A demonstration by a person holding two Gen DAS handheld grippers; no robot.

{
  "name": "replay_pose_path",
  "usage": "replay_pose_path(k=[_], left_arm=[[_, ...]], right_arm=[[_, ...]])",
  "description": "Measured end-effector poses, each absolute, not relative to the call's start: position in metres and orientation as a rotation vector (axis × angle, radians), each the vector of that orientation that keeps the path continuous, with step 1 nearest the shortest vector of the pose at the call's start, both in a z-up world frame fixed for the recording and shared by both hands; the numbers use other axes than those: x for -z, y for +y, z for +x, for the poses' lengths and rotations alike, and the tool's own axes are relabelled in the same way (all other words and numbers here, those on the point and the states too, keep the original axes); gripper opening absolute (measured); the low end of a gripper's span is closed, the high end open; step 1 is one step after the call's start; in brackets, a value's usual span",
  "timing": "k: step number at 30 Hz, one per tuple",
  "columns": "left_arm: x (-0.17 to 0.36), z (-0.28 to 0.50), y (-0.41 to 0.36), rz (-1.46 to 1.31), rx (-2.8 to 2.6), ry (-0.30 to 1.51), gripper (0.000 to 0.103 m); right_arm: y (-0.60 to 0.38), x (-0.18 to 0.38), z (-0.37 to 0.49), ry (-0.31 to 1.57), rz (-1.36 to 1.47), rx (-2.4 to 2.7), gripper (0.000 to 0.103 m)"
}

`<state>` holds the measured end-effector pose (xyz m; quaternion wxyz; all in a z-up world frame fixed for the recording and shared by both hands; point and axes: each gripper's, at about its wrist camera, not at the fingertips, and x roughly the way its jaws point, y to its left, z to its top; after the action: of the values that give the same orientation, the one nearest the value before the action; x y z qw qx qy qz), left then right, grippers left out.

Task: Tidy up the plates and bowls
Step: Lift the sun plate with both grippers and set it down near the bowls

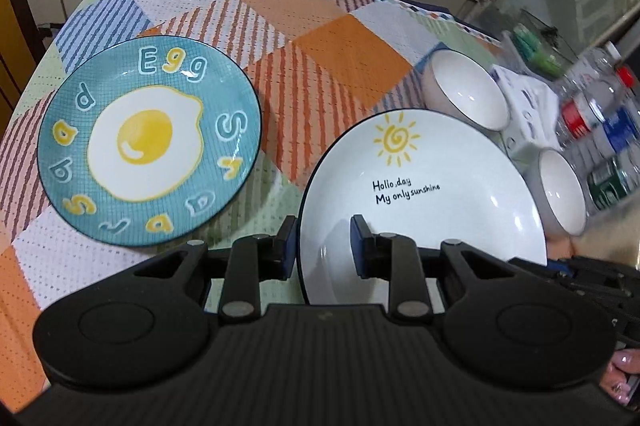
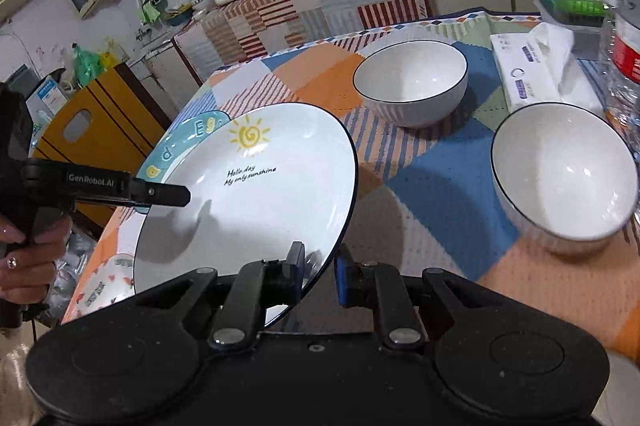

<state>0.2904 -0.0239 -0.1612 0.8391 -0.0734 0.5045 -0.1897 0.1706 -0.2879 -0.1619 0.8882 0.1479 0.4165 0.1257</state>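
Bare cloth (image 1: 320, 38) beyond egg plate (image 1: 148, 140); bowls (image 2: 412, 82) crowd right.

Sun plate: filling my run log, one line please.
sun plate: lifted, tilted | right gripper: shut on rim | left gripper: astride rim, grip unclear

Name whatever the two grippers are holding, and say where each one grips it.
Both hold the white sun plate by its rim: the left gripper on its left edge, the right gripper on its near right edge.
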Motion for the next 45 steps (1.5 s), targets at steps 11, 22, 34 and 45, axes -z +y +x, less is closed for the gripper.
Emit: replay_pose_path(k=[11, 22, 34, 45], left_arm=[[0.191, 0.316, -0.037, -0.152, 0.374, 1.108, 0.025], [0.204, 0.314, -0.045, -0.108, 0.375, 1.095, 0.025], [0.19, 0.292, -0.05, 0.034, 0.418, 1.111, 0.024], [0.132, 0.248, -0.023, 0.025, 0.521, 1.061, 0.025]], right_arm=[[-0.29, 0.186, 0.212, 0.965, 0.3, -0.192, 0.022], [-0.274, 0.189, 0.224, 0.988, 0.178, -0.08, 0.027], [-0.266, 0.192, 0.226, 1.039, 0.135, 0.006, 0.035], [-0.268, 0.141, 0.172, 0.944, 0.177, -0.1, 0.044]])
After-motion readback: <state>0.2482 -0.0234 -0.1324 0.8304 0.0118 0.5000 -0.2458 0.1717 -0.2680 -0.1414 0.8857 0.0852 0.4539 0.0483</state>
